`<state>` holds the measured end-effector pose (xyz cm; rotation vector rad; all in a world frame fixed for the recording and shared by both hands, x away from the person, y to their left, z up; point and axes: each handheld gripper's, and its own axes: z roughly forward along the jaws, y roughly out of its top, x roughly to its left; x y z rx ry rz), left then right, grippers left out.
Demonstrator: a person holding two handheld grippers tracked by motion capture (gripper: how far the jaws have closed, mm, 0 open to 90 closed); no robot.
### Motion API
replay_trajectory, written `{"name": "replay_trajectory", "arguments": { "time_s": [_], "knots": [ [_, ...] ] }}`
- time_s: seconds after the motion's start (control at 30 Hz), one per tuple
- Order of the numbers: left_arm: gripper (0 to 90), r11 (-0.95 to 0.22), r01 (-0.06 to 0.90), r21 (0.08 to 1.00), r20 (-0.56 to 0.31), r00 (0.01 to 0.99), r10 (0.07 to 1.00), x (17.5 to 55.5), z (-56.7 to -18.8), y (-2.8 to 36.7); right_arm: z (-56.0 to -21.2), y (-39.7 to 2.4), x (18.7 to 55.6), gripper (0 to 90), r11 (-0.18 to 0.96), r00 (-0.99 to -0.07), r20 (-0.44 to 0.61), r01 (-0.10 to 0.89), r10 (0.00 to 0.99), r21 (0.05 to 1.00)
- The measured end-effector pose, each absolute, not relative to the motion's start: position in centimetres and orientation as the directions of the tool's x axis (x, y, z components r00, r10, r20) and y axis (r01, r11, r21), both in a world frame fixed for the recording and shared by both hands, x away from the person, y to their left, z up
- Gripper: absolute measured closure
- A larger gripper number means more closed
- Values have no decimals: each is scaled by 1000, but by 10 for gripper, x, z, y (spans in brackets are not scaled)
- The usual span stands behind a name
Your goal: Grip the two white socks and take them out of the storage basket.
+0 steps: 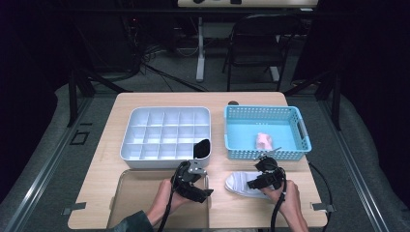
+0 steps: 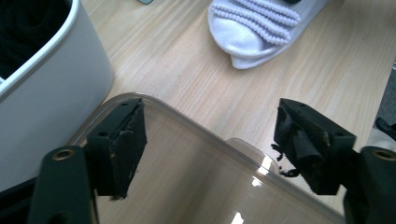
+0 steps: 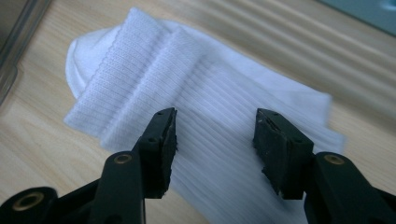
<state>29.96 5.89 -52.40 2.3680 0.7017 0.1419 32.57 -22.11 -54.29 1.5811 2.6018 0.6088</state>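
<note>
Right gripper [image 3: 212,140] hangs just over the white sock [image 3: 205,116] on the tabletop [image 1: 145,193], jaws apart, sock between them but not pinched; left gripper [image 2: 210,144] is open too, over the clear lid [image 2: 196,182], sock well ahead of it.

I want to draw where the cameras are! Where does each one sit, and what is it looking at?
High view: sits above the table, looking forward and down; both forearms, the left gripper and the right gripper show.
Left gripper view: rides the left gripper, looking past its open jaws at a clear lid.
Right gripper view: rides the right gripper, open jaws over the white sock.
Shared: all three views show the white sock.
</note>
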Motion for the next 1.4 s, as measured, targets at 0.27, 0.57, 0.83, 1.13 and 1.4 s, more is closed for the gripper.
{"name": "replay_trajectory", "arguments": {
  "time_s": [0.27, 0.57, 0.83, 1.13, 1.4],
  "knots": [
    [240, -665, 443, 602, -90, 865, 494, 297, -528, 48, -547, -203, 328, 500, 505, -610, 207, 768, 765, 395],
    [291, -694, 440, 570, -83, 871, 484, 302, -536, 31, -531, -200, 317, 402, 446, -600, 249, 761, 760, 472],
    [436, -715, 438, 545, -83, 877, 473, 305, -546, 23, -536, -168, 318, 356, 458, -580, 226, 783, 783, 422],
    [529, -745, 435, 506, -80, 884, 461, 307, -553, 13, -546, -163, 321, 476, 457, -561, 207, 798, 801, 394],
    [580, -756, 433, 491, -75, 885, 459, 307, -556, 11, -548, -160, 321, 339, 419, -553, 268, 803, 789, 424]
  ]
}}
